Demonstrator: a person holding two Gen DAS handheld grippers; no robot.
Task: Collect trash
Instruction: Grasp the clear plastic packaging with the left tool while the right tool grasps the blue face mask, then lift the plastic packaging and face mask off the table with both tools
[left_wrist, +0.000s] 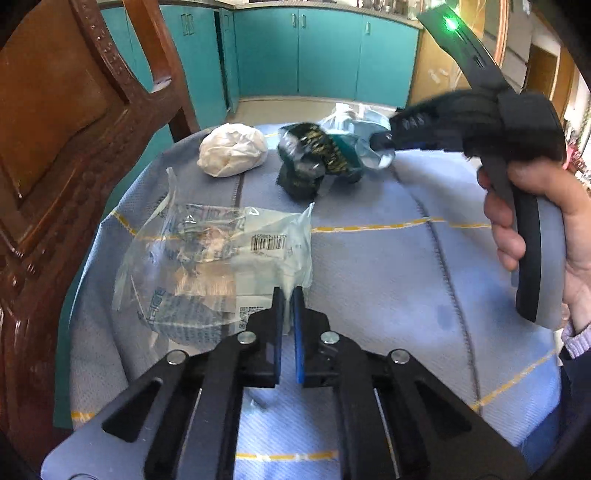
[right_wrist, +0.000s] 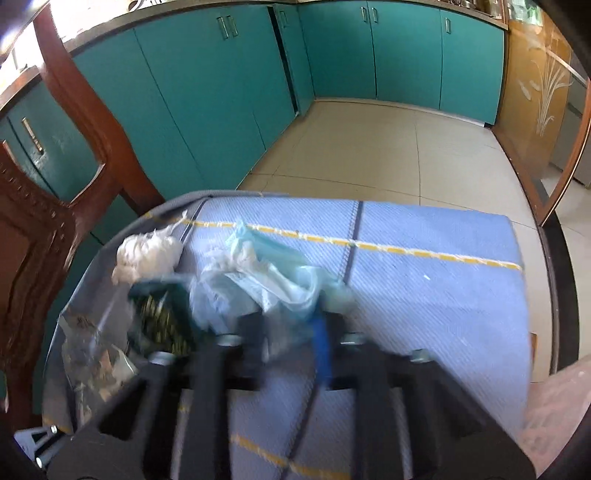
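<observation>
The left gripper (left_wrist: 288, 295) is hovering low over the blue cloth (left_wrist: 388, 266) on the counter, its jaws nearly closed with only a narrow slit between the blue pads (left_wrist: 297, 332), clamping nothing. Their tips are sitting over the near edge of a flat clear wrapper (left_wrist: 214, 258) with a barcode, but contact cannot be told.

The right gripper (left_wrist: 380, 146), gripped by the right hand (left_wrist: 546, 229), is reaching across to the far end of the cloth. In its own view the gripper (right_wrist: 291, 332) is blurred; its jaws are standing partly apart with a pale plastic bag (right_wrist: 266, 284) bunched between them. Whether they are pinching the bag cannot be told.

The trash is lying on the cloth: a white paper wad (left_wrist: 232, 149) at the far left, a dark green crumpled wrapper (left_wrist: 314, 158) beside it, and the pale bag (left_wrist: 351, 118) just behind that.

The left view is showing the right gripper from the side, with a green light on its top, and the barcode on the clear wrapper. The right view is showing the tiled floor (right_wrist: 369, 147) past the counter, teal cabinets (right_wrist: 221, 92), and the wad (right_wrist: 147, 254), green wrapper (right_wrist: 162, 317) and clear wrapper (right_wrist: 96, 354) to the left of its jaws. A carved wooden chair (left_wrist: 66, 147) is standing at the left.
</observation>
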